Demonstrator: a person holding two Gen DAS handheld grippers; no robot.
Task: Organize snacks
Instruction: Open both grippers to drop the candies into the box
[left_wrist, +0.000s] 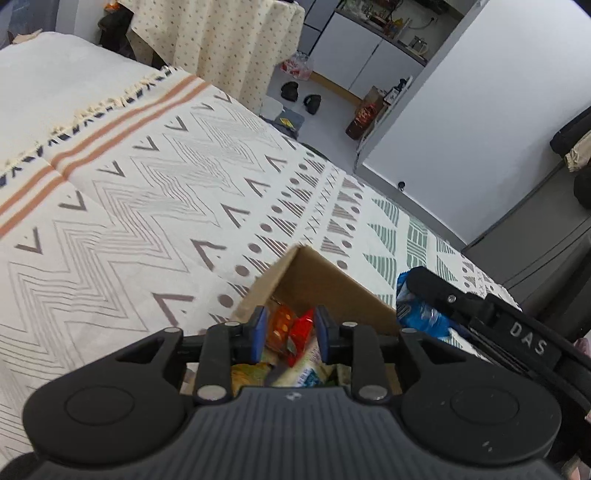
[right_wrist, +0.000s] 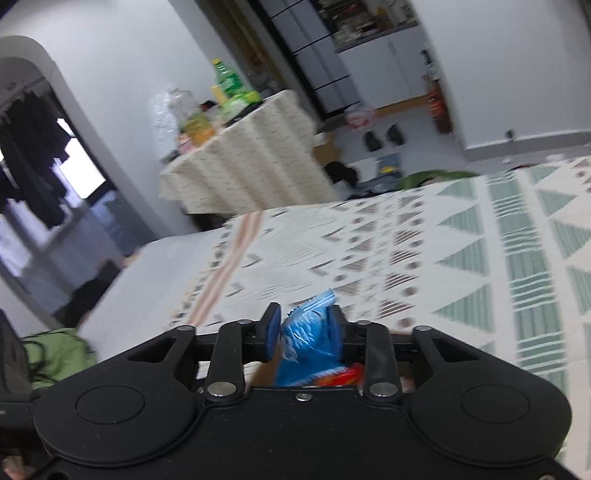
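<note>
An open cardboard box (left_wrist: 321, 284) sits on the patterned bedspread, with several snack packets inside. My left gripper (left_wrist: 290, 334) hovers over the box, its blue pads (left_wrist: 260, 334) pressed against an orange-and-red snack packet (left_wrist: 286, 326). My right gripper (right_wrist: 304, 332) is shut on a blue snack packet (right_wrist: 310, 336), whose crimped top sticks up past the fingertips. In the left wrist view that blue packet (left_wrist: 421, 317) hangs just right of the box's outer wall. The right wrist view is motion-blurred.
The bedspread (left_wrist: 147, 221) with zigzag and triangle patterns covers the bed. Beyond it stands a cloth-covered table (right_wrist: 251, 158) with bottles (right_wrist: 227, 83). Black shoes (left_wrist: 312, 103) lie on the floor near white cabinets. A green bag (right_wrist: 55, 354) sits at the bedside.
</note>
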